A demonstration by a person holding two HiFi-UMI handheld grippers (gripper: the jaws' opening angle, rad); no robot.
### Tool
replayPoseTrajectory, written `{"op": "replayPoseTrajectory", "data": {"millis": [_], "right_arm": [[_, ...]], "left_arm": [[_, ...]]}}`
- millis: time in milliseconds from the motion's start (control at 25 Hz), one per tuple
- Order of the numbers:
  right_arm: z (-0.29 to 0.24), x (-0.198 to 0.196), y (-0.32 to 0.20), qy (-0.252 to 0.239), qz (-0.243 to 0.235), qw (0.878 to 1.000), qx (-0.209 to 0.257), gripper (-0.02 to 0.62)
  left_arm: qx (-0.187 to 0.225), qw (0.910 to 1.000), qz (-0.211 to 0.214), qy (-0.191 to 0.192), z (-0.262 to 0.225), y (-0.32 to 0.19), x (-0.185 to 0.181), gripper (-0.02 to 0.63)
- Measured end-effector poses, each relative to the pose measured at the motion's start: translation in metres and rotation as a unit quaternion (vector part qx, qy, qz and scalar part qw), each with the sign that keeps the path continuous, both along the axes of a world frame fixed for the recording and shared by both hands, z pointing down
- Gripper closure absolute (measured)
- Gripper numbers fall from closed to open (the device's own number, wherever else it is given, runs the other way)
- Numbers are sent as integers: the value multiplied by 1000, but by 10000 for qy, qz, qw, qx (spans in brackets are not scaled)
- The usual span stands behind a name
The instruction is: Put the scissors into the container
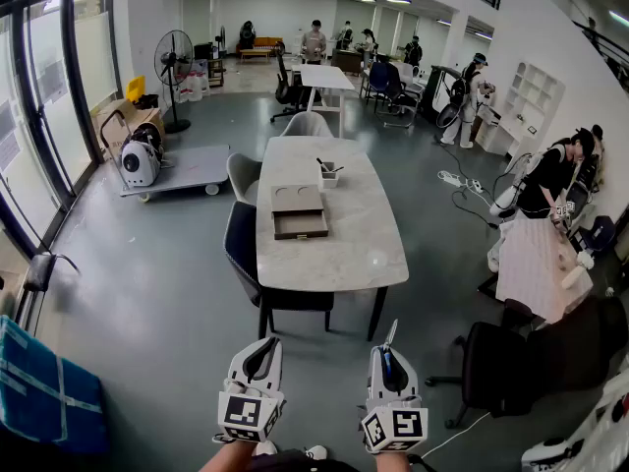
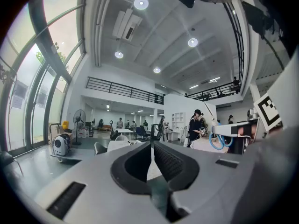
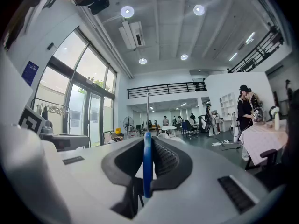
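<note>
My right gripper (image 1: 386,354) is shut on the scissors (image 1: 390,336), whose thin blades stick up past the jaws. In the right gripper view the blue handle (image 3: 147,162) is pinched between the pads and the metal blade (image 3: 147,107) rises above it. The blue handle loops (image 2: 218,142) also show at the right of the left gripper view. My left gripper (image 1: 263,346) is shut with nothing in it, its tips meeting (image 2: 150,144). Both grippers hang low over the floor, well short of the long white table (image 1: 366,256). A small white container (image 1: 329,175) holding dark utensils stands on the table's far half.
A brown tray with a drawer (image 1: 299,212) lies mid-table. Dark chairs (image 1: 239,249) stand along the table's left side and a black office chair (image 1: 496,367) is at the right. A person (image 1: 550,180) works at a table (image 1: 536,264) on the right. A cart (image 1: 187,170) stands at the left.
</note>
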State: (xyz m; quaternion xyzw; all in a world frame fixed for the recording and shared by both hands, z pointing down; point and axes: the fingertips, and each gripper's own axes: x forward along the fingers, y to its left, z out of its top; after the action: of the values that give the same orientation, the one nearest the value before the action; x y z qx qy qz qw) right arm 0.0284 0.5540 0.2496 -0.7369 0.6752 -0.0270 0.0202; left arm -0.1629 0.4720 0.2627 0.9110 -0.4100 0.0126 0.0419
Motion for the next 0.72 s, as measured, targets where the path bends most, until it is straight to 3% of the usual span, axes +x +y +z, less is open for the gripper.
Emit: {"op": "replayPoseTrajectory", "data": {"millis": [720], "right_arm": [[-4, 2, 7, -28, -87, 9999, 80, 559]], "left_arm": [[12, 10000, -54, -31, -2, 9, 4, 577]]}}
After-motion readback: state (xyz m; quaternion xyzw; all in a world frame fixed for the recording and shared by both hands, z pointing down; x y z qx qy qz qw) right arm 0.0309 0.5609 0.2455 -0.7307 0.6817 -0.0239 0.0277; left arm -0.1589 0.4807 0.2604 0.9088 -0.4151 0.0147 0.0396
